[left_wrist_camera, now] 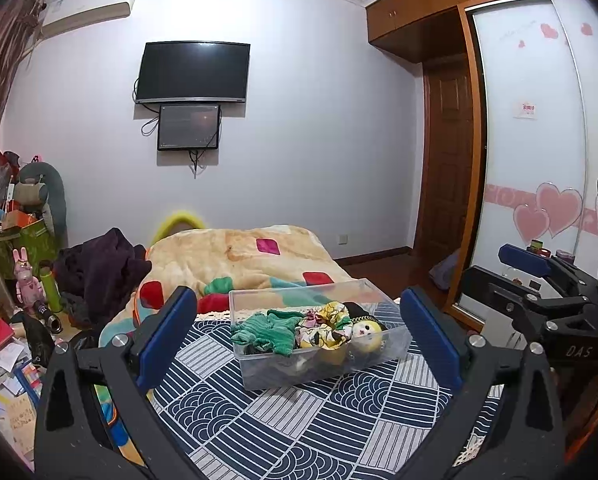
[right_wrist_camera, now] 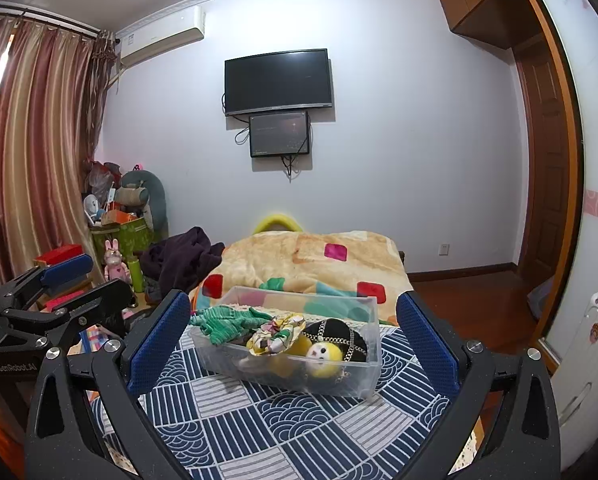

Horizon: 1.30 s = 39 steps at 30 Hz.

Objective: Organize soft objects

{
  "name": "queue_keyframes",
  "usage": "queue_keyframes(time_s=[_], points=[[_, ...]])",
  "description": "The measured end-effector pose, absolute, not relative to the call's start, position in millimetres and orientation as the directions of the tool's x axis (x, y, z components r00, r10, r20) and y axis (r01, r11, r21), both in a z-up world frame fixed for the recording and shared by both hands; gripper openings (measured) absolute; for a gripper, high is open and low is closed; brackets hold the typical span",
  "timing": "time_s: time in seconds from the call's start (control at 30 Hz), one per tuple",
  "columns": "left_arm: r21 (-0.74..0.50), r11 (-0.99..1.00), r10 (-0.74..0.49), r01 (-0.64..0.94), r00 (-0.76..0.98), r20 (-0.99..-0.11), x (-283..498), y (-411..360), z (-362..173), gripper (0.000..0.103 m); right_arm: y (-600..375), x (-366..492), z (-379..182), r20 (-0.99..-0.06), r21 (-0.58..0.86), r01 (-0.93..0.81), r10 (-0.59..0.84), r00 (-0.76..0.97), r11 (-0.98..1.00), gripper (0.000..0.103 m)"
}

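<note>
A clear plastic bin stands on the blue patterned cloth. In it lie a green knitted piece, a yellow floral fabric, a yellow plush doll and a black item with a chain. My left gripper is open and empty, short of the bin. My right gripper is open and empty, also short of the bin. Each gripper shows in the other's view: the right one and the left one.
A folded orange blanket and dark clothes lie behind the bin. Clutter fills the left floor. A wardrobe and a white suitcase stand on the right.
</note>
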State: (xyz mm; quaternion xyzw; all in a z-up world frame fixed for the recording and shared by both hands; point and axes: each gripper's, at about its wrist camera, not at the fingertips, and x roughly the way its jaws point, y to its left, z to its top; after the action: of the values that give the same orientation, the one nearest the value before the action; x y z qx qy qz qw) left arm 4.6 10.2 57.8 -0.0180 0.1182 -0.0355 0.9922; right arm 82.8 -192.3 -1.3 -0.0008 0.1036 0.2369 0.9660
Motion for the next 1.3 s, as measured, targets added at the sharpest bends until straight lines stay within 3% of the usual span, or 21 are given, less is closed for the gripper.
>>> queue_keyframes(time_s=[1.3], points=[[-0.052,0.995,-0.093,0.083,0.971,-0.22,-2.3,10.4,60.7,0.103,-193.7,78.6,1.5,-0.188,0.058,-0.455,0.457,0.869,0.889,0.103]])
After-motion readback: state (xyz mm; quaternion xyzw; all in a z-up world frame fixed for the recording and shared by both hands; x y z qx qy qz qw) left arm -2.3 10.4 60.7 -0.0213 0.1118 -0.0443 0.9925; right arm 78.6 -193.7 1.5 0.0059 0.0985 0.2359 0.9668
